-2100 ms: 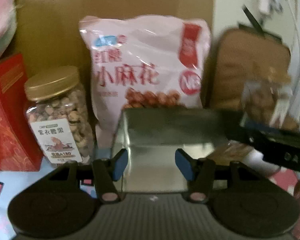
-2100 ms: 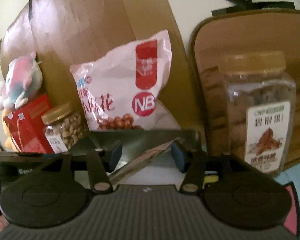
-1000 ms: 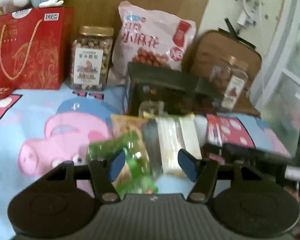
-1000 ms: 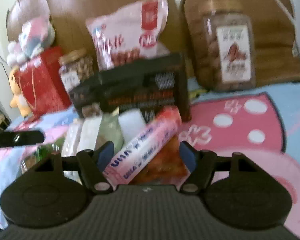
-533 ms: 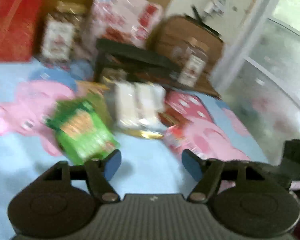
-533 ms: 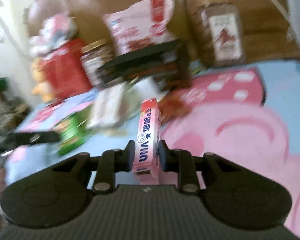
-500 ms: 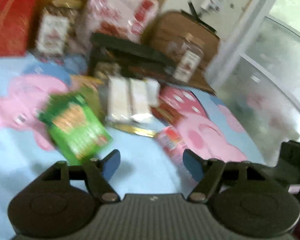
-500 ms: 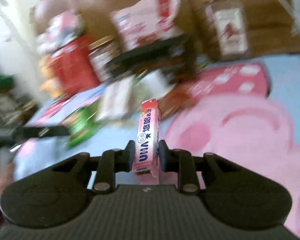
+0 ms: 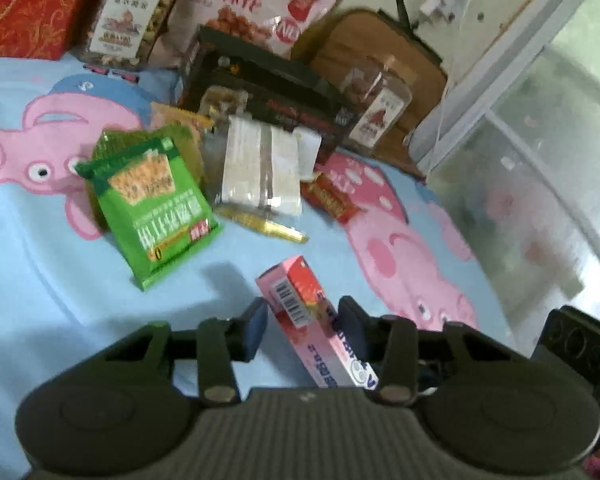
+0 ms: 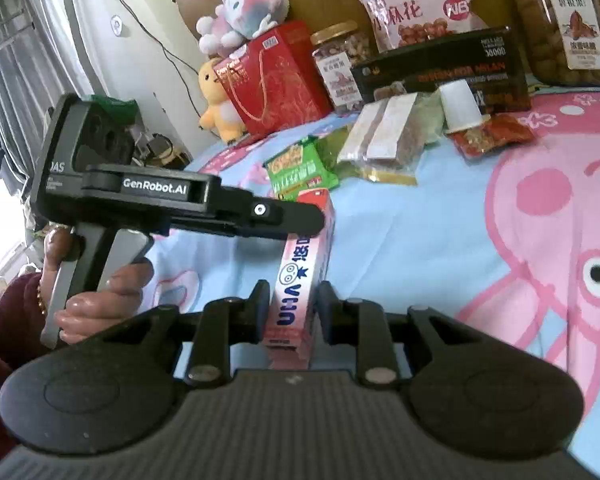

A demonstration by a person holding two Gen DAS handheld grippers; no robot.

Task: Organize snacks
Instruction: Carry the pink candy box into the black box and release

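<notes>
Pig-patterned bedding point(image 9: 40, 300) covers the bed you are working on, with the bigger snacks lined against the headboard: two nut jars, a pink bag point(image 10: 416, 4), a red gift box point(image 10: 276, 76) and a dark box point(image 10: 444, 72).

A second ago your right gripper point(image 10: 290, 300) hung wide open over the loose pile; now it is clamped on the pink candy box point(image 10: 304, 264) and has lifted it clear of the heap. Your left gripper point(image 9: 302, 324) has swung in and straddles the far end of the same box, its jaws partly open with a gap on at least one side, so it has not yet taken hold. That looks like a hand-over, with one item pulled from the pile.

Still loose on the bedding are the green packet point(image 9: 148, 196), the clear-wrapped bars point(image 9: 260, 164) and a red packet point(image 9: 330, 198).

Whether the left gripper's right pad touches the box is hard to tell. The lower end of the box is hidden behind the gripper bodies.
</notes>
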